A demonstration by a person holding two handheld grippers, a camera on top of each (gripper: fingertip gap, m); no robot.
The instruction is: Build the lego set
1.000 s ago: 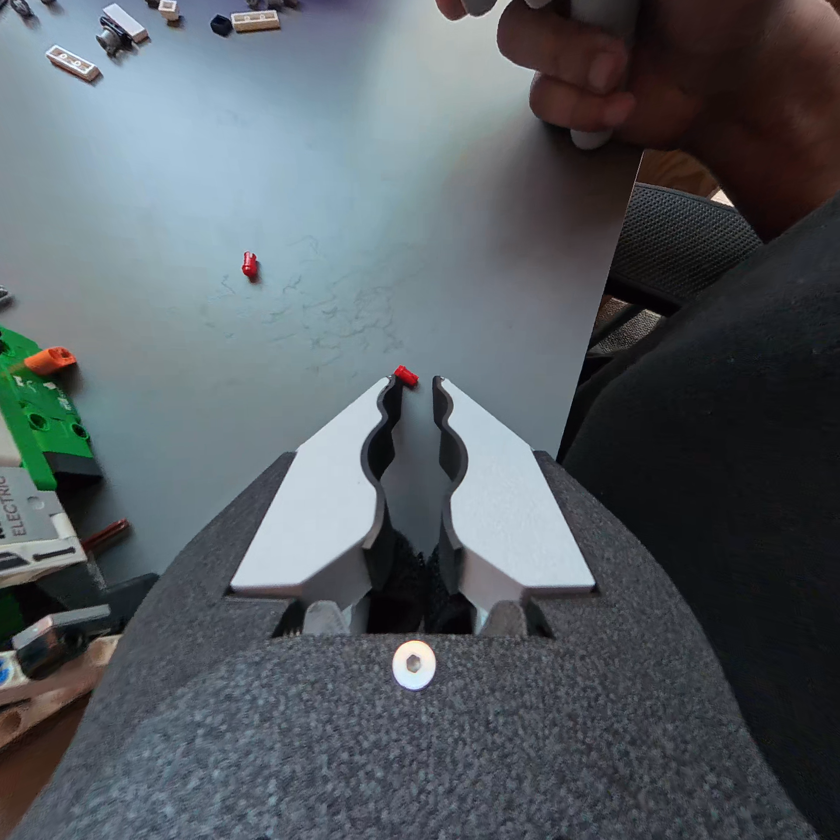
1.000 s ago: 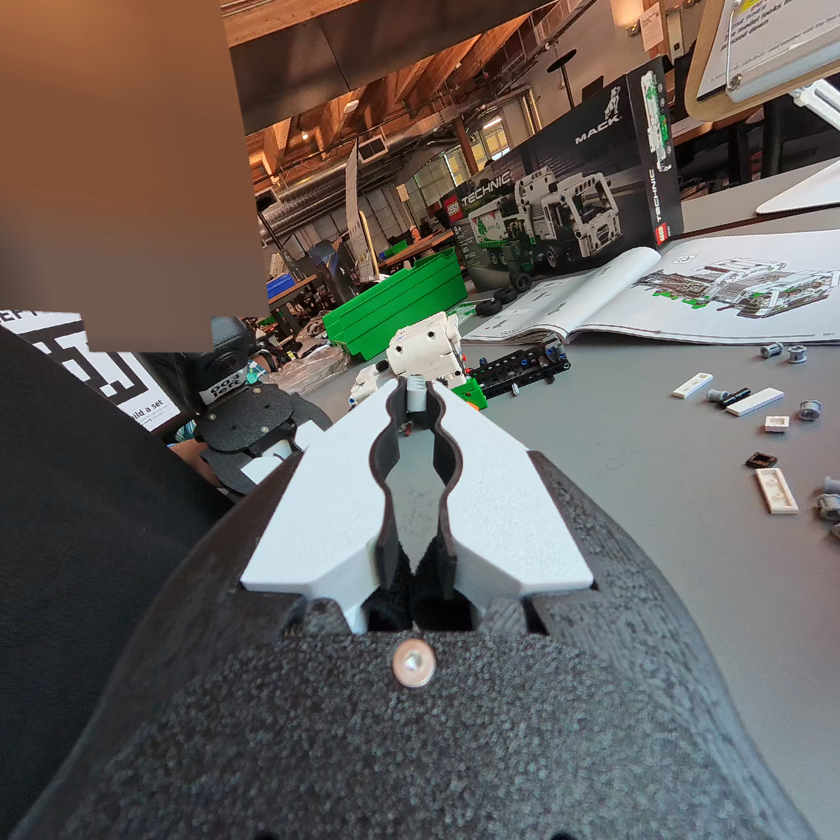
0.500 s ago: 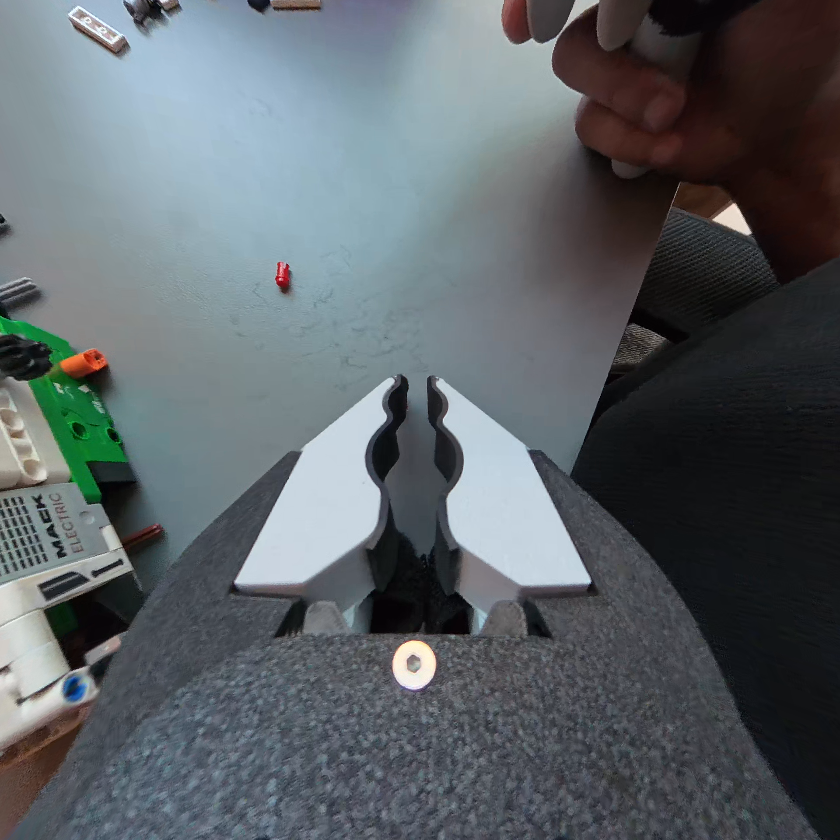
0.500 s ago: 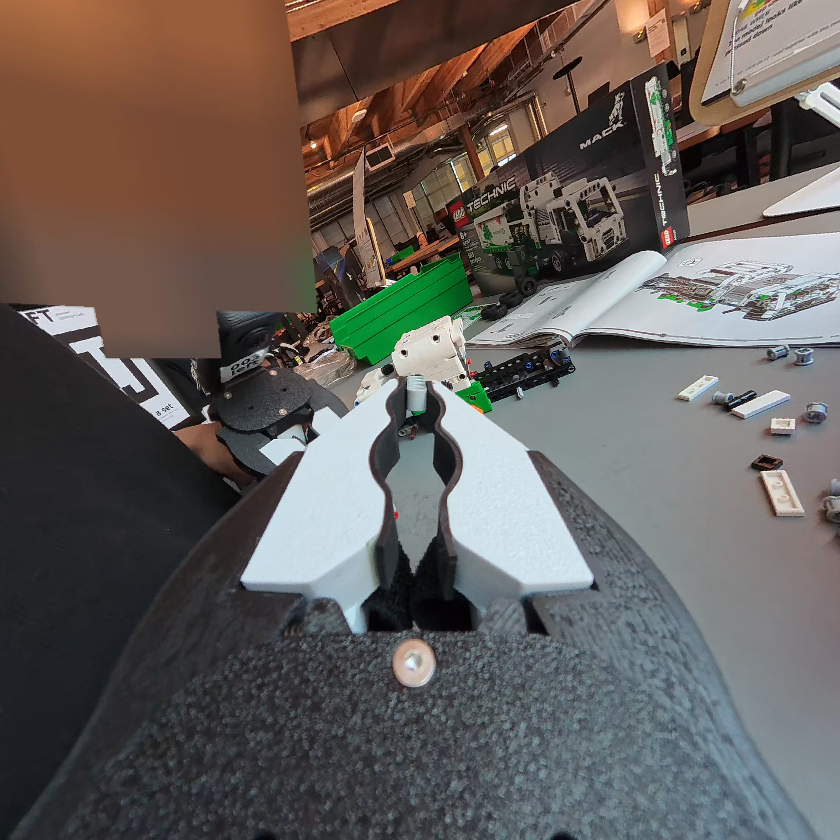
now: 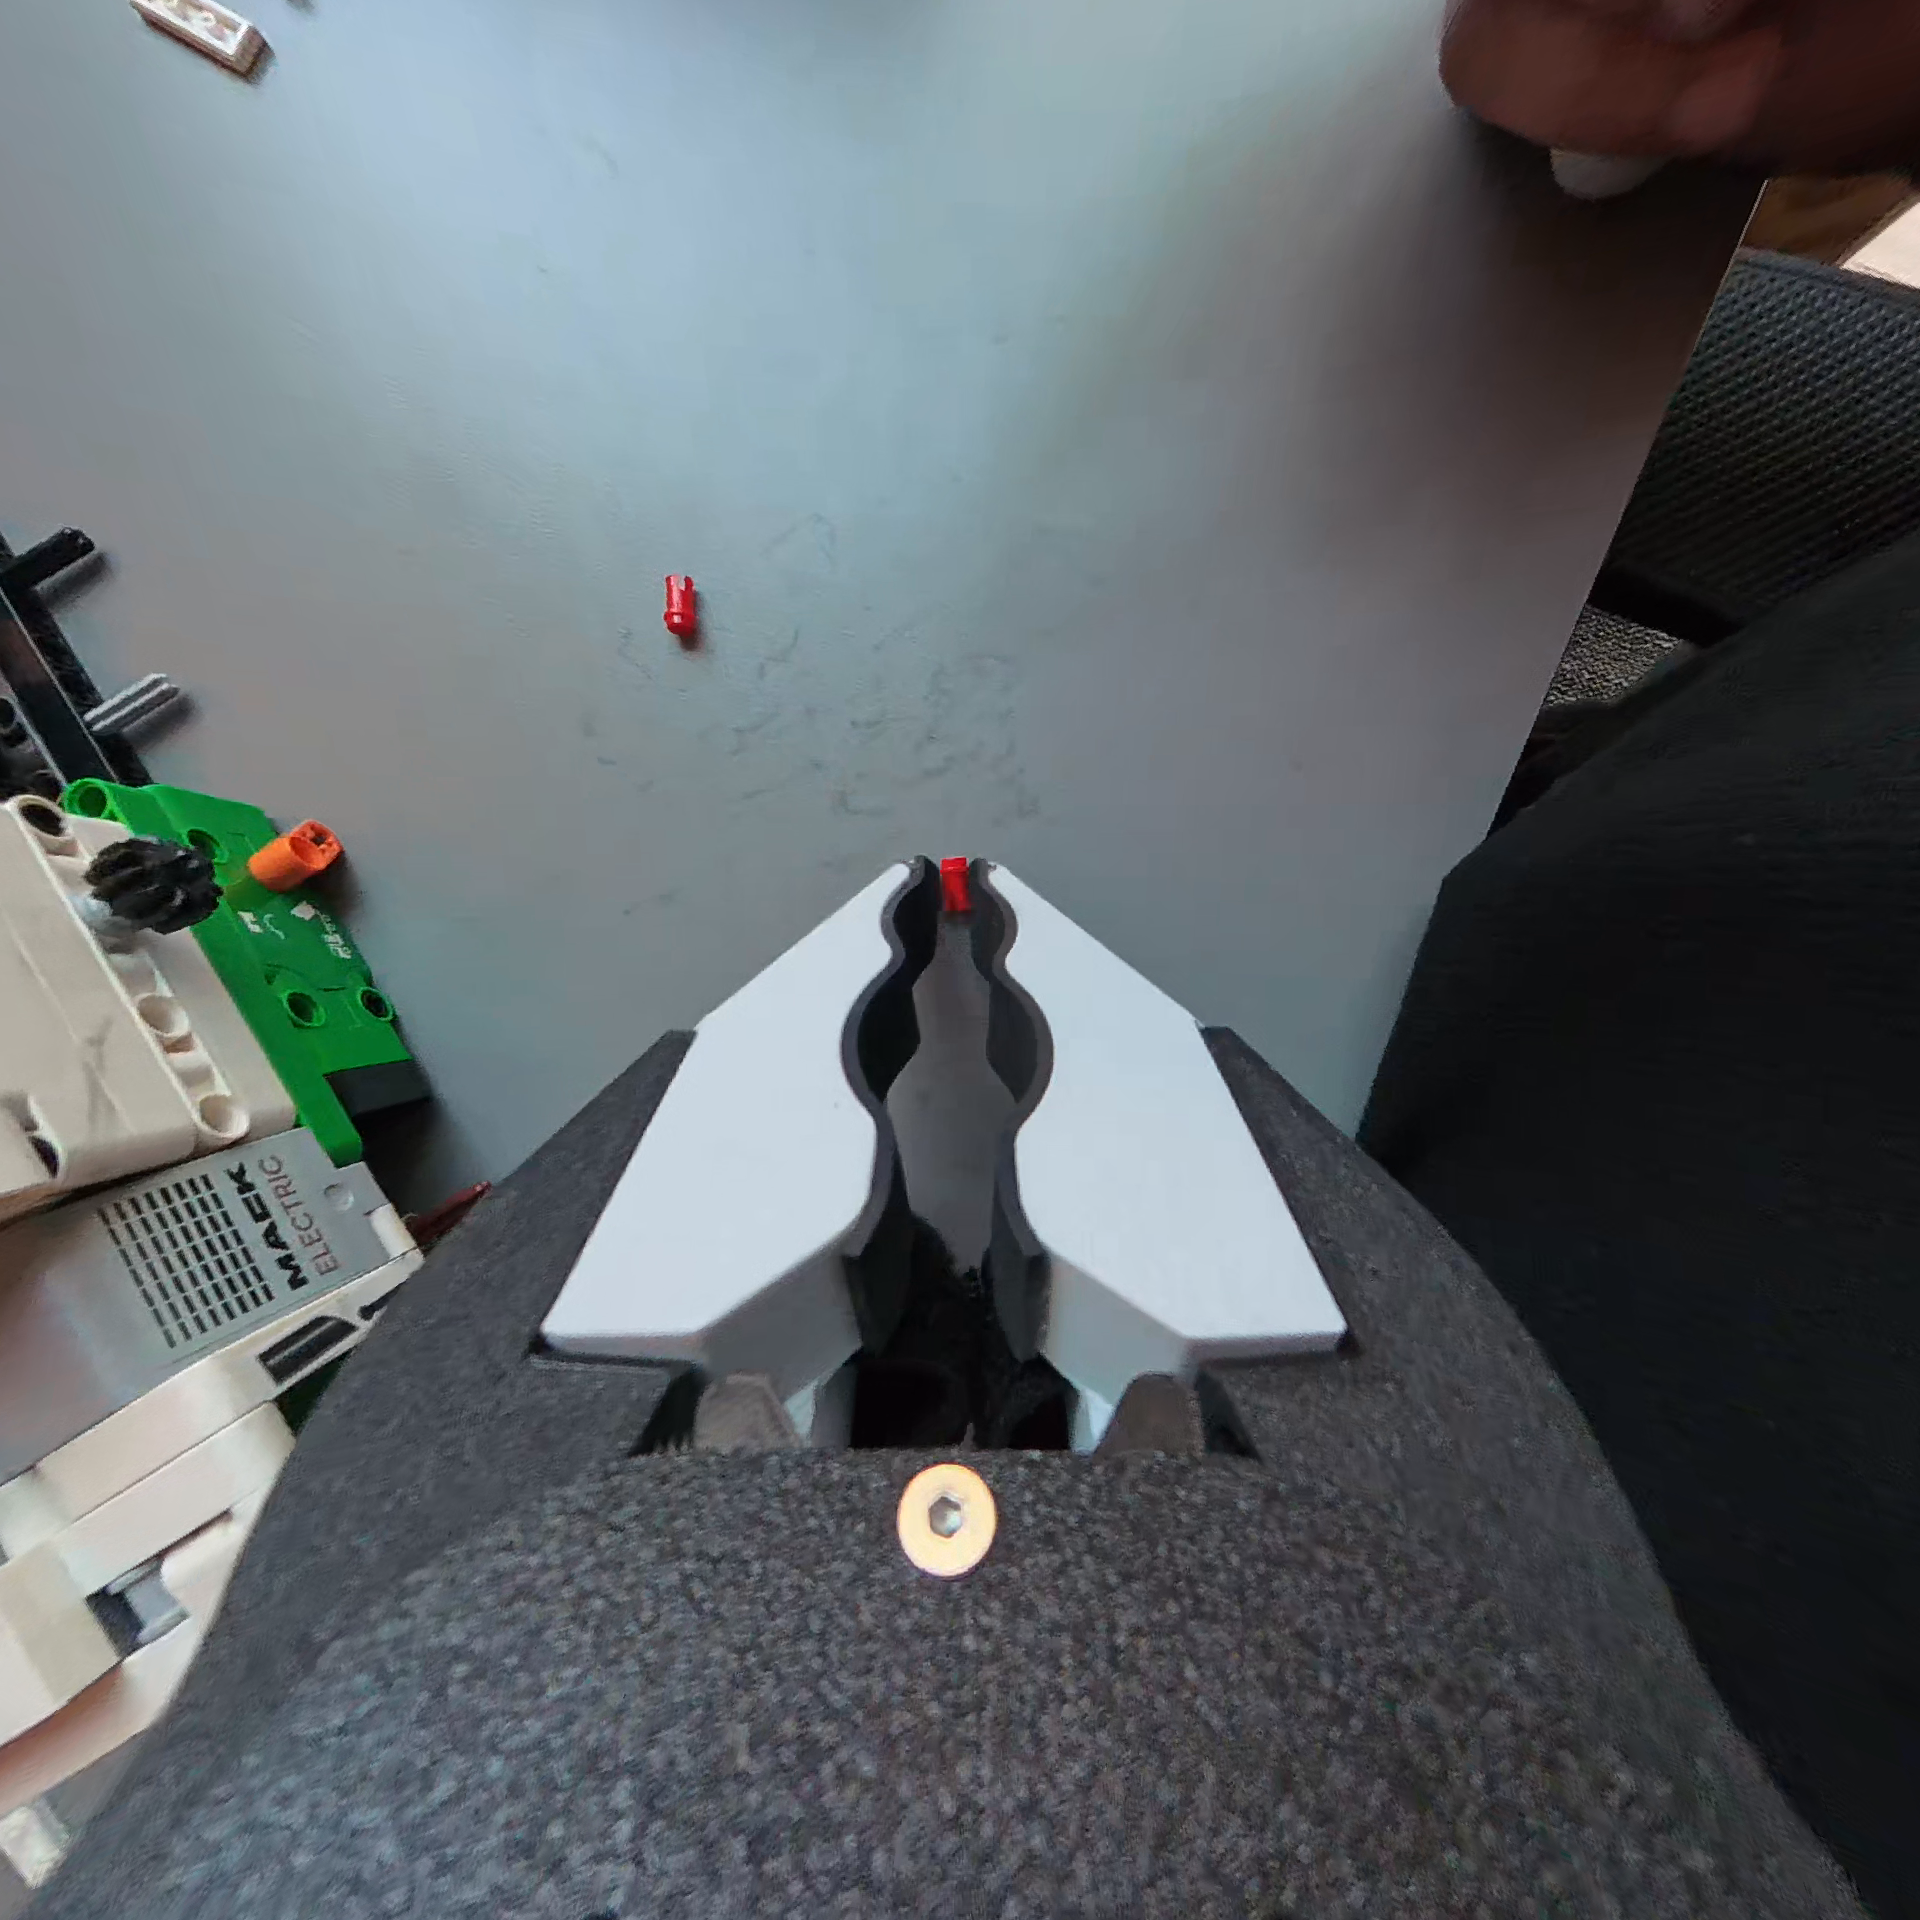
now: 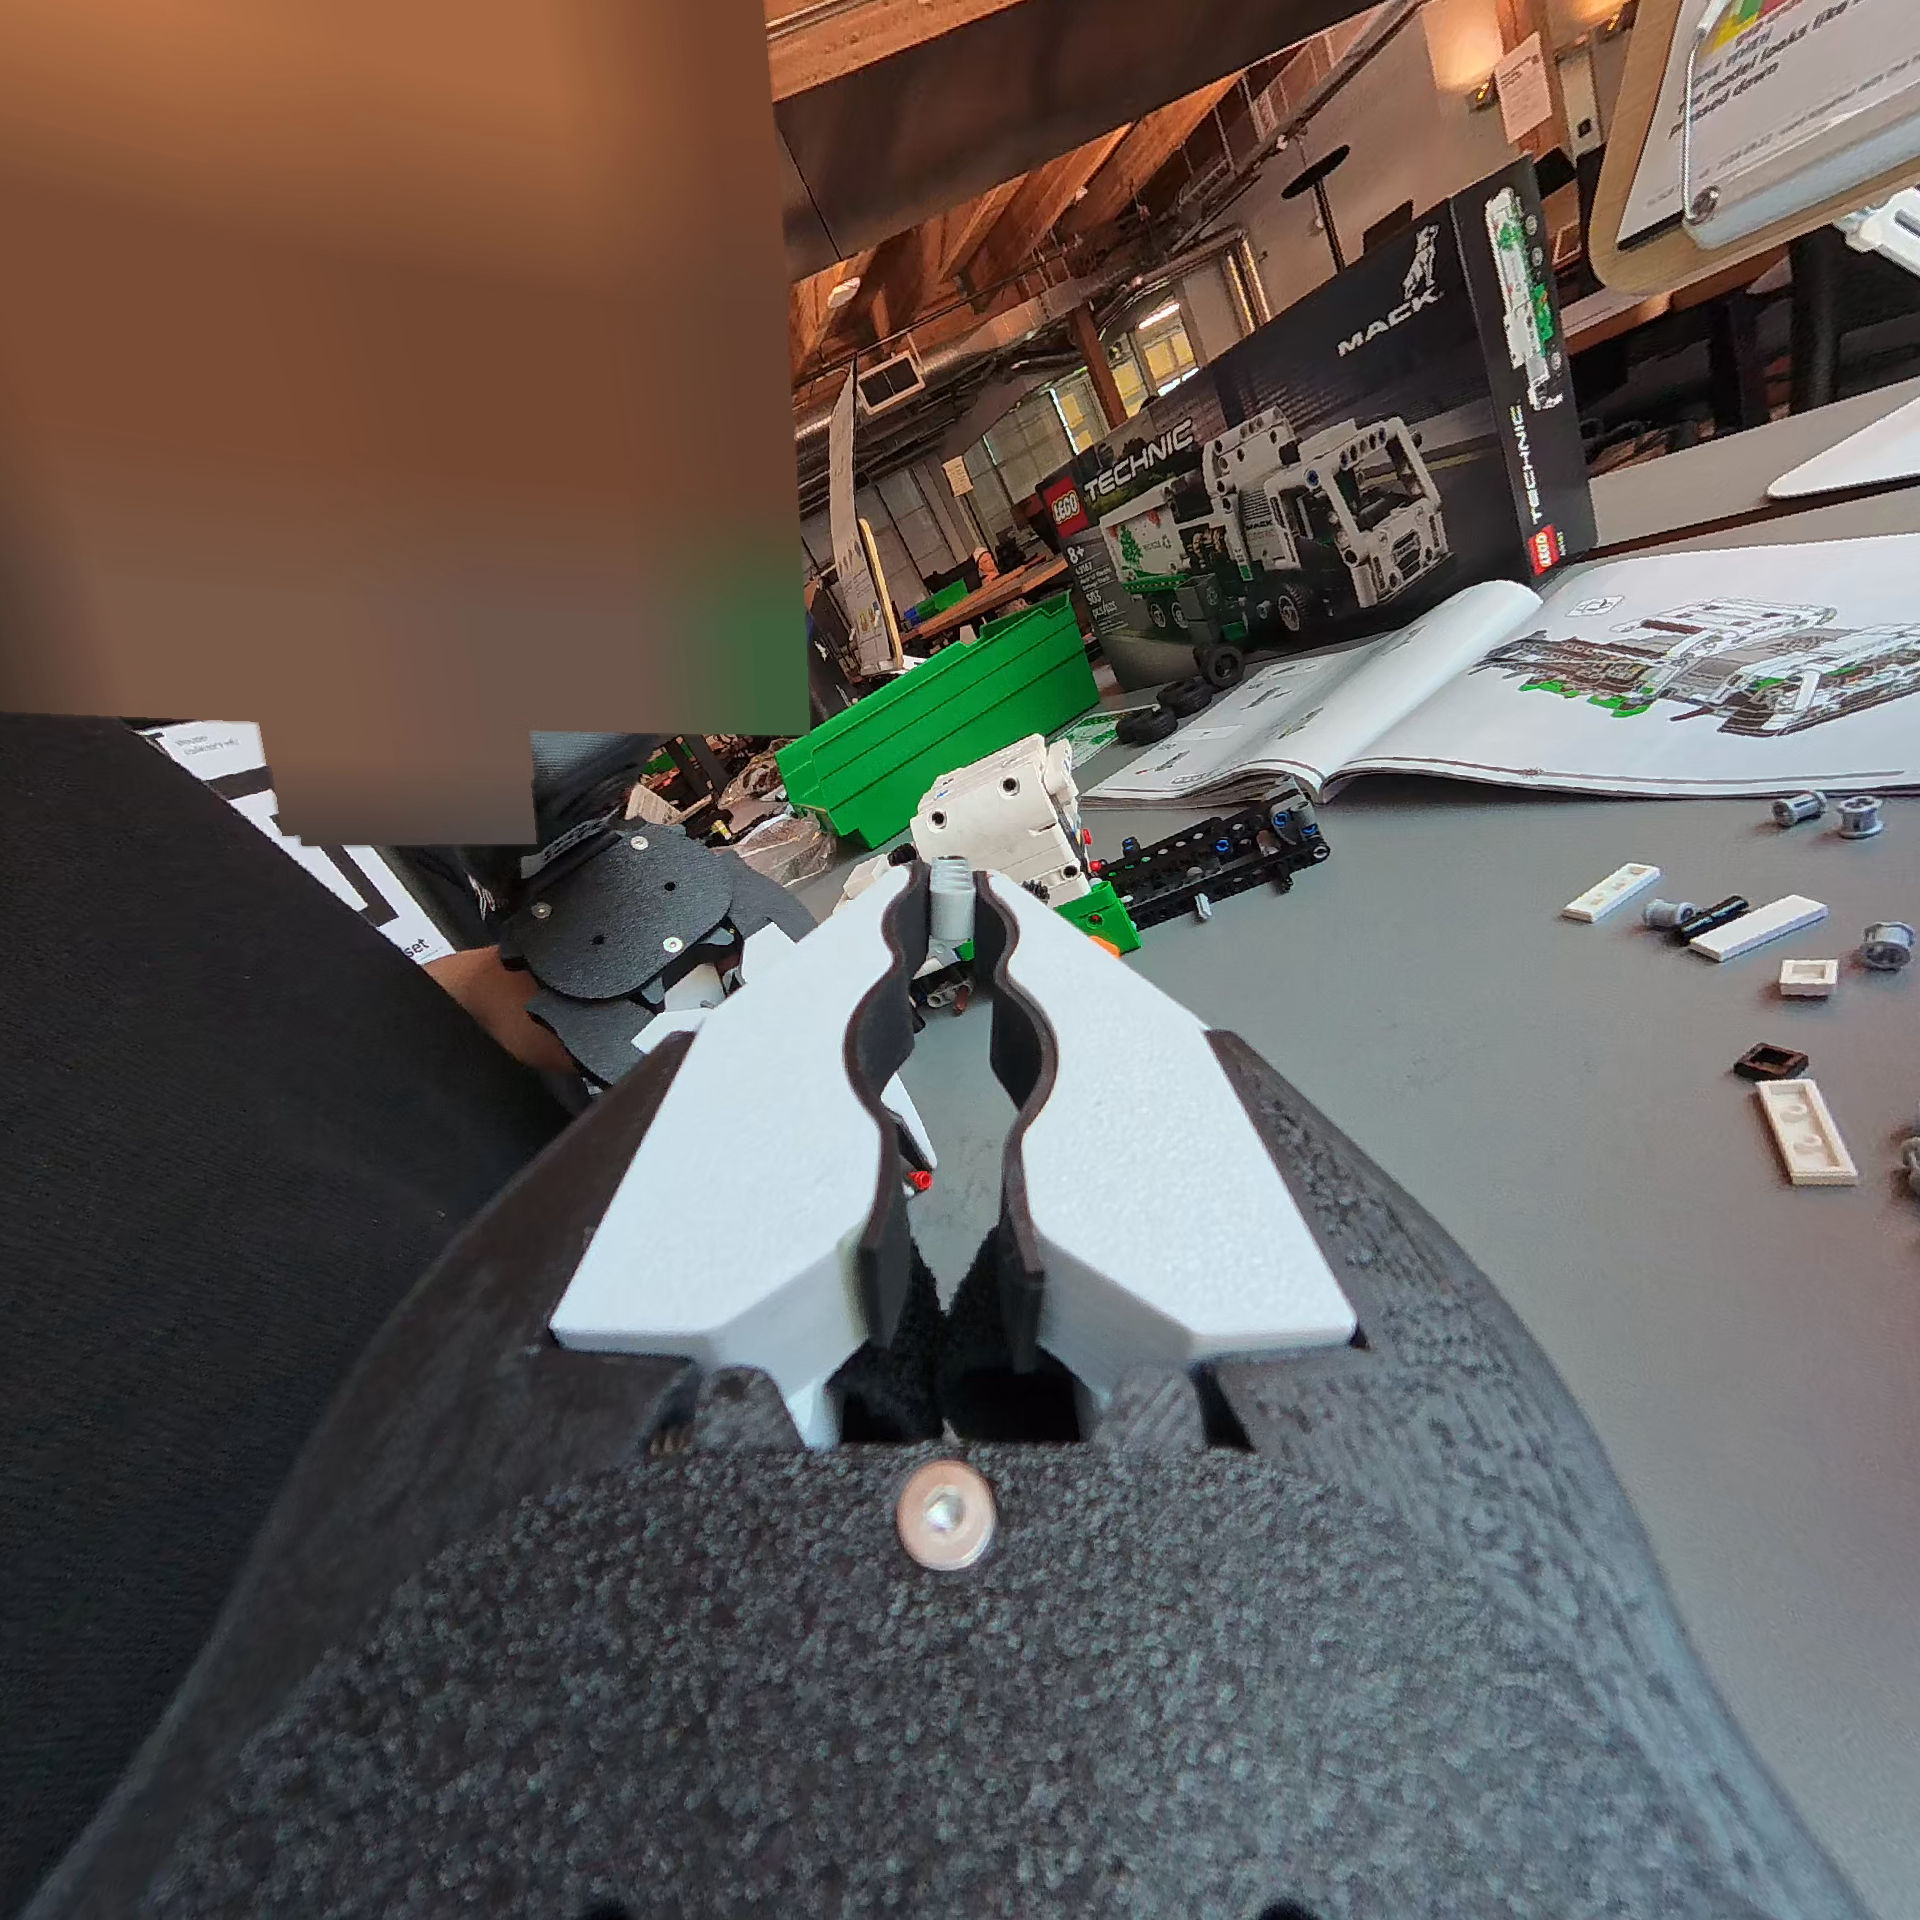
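My left gripper (image 5: 954,871) is low over the grey table (image 5: 935,364), near its right edge. It is shut on a small red pin (image 5: 954,883) that stands between the fingertips. A second red pin (image 5: 680,605) lies loose on the table ahead to the left. The white and green truck model (image 5: 135,1049) sits at the left, with an orange piece (image 5: 296,854) on it. My right gripper (image 6: 951,883) is shut on a small light grey ribbed piece (image 6: 951,899), held above the table. The model (image 6: 997,821) stands just beyond it.
An open instruction booklet (image 6: 1558,707), the set's box (image 6: 1351,468) and a green bin (image 6: 935,717) stand at the back. A black beam frame (image 6: 1216,847) lies by the model. Several loose small parts (image 6: 1756,925) lie at the right. A mesh chair (image 5: 1787,436) is beyond the table edge. My hands' fingertips stand some 15 cm from each other.
The left gripper has shifted so the model fills more of its left side. The red pin, hidden half a second ago, shows between its tips. The right gripper still holds its grey piece.
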